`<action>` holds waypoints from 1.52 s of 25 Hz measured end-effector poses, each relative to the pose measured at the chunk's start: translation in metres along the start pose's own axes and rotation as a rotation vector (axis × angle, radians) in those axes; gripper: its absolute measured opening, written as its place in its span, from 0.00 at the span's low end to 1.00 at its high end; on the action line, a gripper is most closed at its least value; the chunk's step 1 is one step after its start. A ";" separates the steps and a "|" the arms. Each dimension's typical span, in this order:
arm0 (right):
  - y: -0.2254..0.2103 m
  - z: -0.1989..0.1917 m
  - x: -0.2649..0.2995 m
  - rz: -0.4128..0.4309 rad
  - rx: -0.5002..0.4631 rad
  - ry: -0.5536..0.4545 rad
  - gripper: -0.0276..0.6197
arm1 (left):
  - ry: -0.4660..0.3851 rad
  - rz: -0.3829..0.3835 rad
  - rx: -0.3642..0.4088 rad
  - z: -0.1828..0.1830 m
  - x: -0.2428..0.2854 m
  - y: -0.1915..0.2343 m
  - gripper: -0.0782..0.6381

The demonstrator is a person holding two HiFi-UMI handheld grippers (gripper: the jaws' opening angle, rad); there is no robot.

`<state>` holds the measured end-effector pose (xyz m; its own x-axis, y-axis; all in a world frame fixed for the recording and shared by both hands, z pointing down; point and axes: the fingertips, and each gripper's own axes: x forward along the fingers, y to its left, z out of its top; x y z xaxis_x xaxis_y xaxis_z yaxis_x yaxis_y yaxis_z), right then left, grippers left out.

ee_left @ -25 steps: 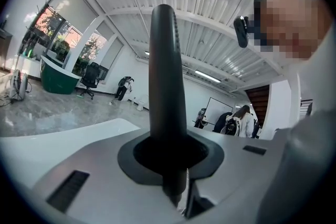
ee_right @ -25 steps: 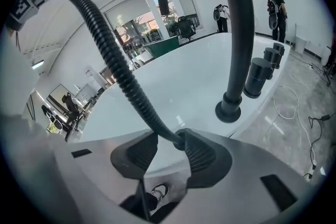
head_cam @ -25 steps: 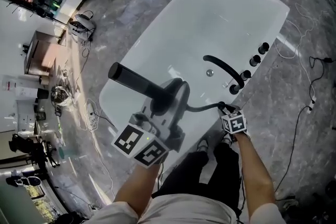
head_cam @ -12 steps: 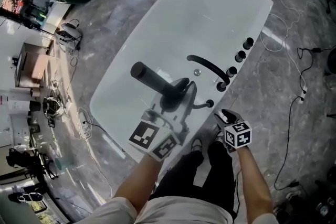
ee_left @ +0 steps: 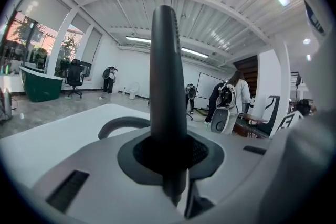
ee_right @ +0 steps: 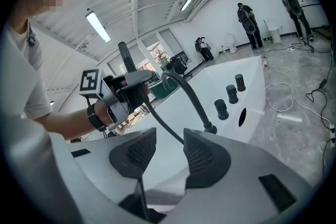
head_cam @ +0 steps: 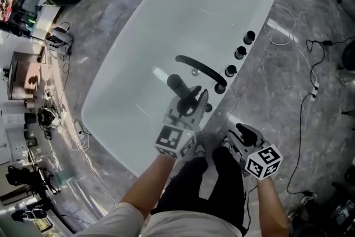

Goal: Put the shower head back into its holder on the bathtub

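The black shower head (head_cam: 178, 86) stands upright between the jaws of my left gripper (head_cam: 187, 107), which is shut on its handle (ee_left: 167, 86). It hangs over the near rim of the white bathtub (head_cam: 166, 25), just in front of the curved black spout (head_cam: 201, 69). Its dark hose (ee_right: 160, 123) runs down from the left gripper (ee_right: 126, 93). A small black fitting (head_cam: 208, 108) sits on the rim beside that gripper. My right gripper (head_cam: 243, 139) is off the tub, over the floor. Its jaws (ee_right: 165, 152) have just been opening, and nothing lies between them.
Three black knobs (head_cam: 239, 53) line the tub rim past the spout's base (head_cam: 220, 87). Loose cables (head_cam: 302, 36) trail over the grey marble floor to the right. The person's dark trousers (head_cam: 194, 180) are below the grippers. People stand far off in the room (ee_right: 247, 18).
The left gripper has carried the shower head down and to the right, close to the spout side of the rim. The right gripper has pulled back from the hose at the rim and opened.
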<state>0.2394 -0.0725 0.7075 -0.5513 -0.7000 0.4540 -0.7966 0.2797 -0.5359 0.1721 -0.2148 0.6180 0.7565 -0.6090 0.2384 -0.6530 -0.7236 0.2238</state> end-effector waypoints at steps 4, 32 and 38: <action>-0.012 0.007 -0.009 0.003 -0.014 -0.029 0.30 | 0.008 0.029 -0.008 -0.041 0.010 0.009 0.21; -0.056 -0.036 0.019 0.093 -0.015 -0.002 0.30 | -0.011 0.240 0.102 -0.225 0.061 0.023 0.20; -0.047 -0.031 0.018 0.107 -0.009 -0.014 0.30 | 0.045 0.237 0.129 -0.238 0.063 0.024 0.20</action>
<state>0.2594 -0.0780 0.7629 -0.6302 -0.6746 0.3844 -0.7352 0.3593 -0.5748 0.1959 -0.1931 0.8630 0.5787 -0.7535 0.3119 -0.7996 -0.5996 0.0349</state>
